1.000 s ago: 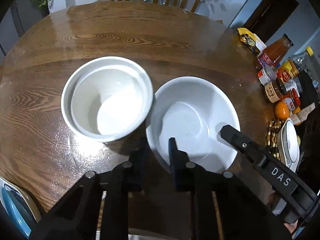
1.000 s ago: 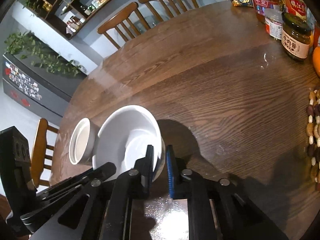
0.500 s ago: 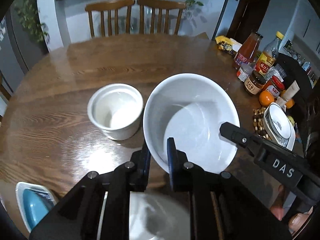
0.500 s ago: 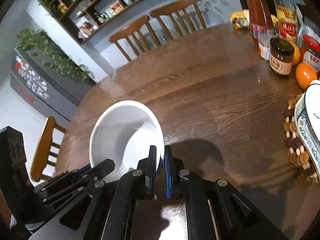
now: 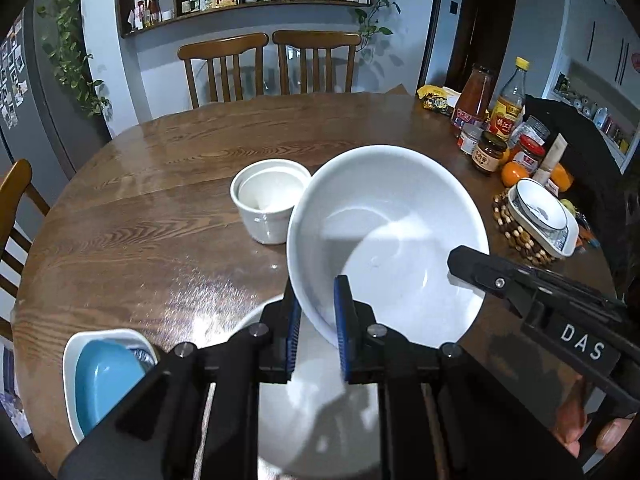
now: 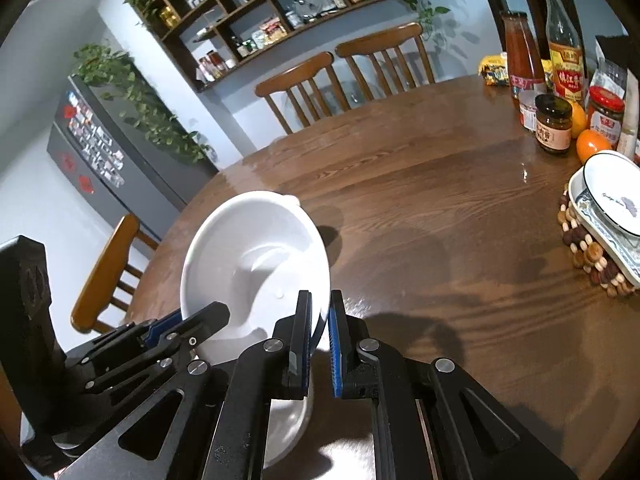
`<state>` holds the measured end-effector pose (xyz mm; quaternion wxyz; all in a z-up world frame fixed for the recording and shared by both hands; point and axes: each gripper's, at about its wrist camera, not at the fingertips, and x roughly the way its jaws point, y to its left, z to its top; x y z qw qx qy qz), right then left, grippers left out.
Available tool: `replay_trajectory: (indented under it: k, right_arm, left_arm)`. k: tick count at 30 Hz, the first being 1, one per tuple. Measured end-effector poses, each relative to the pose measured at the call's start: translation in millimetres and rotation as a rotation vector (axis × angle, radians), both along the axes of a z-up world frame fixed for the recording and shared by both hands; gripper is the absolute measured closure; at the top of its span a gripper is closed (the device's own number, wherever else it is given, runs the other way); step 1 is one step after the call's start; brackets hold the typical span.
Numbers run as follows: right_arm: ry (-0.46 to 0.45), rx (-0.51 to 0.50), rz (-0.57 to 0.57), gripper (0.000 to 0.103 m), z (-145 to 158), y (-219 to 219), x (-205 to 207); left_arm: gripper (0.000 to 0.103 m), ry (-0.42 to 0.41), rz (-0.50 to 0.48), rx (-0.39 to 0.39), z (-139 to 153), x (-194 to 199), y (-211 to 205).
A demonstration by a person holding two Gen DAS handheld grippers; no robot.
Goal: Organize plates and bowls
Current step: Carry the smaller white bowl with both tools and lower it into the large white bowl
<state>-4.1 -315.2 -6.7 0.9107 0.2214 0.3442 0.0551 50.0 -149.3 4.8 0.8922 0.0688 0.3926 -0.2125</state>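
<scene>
The large white bowl (image 5: 384,236) is held tilted above the round wooden table (image 5: 160,232), its near rim pinched by both grippers. The left gripper (image 5: 316,320) has its blue-padded fingers clamped on the rim's lower edge, one finger inside the bowl and one outside. The right gripper (image 6: 319,332) grips the same bowl (image 6: 256,264) at its right rim, fingers closed on the thin wall. Just below the bowl lies another white dish (image 5: 320,412), partly hidden by the gripper. A small white cup (image 5: 270,200) stands on the table just left of the bowl. A blue dish (image 5: 106,384) sits in a white tray at the table's near left edge. Jars and bottles (image 5: 488,128) crowd the right side, near a patterned bowl (image 5: 538,212) on a beaded mat.
</scene>
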Motion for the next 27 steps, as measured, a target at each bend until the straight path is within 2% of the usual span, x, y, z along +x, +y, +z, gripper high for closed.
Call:
replay_trajectory:
  k: [12,27]
  right_arm:
    - [-0.009,-0.068,0.028,0.094,-2,36,-34]
    - [0.020,-0.097,0.049,0.093,-11,58,-44]
  left_arm:
    - [0.088,-0.014,0.001,-0.025,-7,-38,30]
    - [0.087,0.009,0.000,-0.020,-21,-49,50]
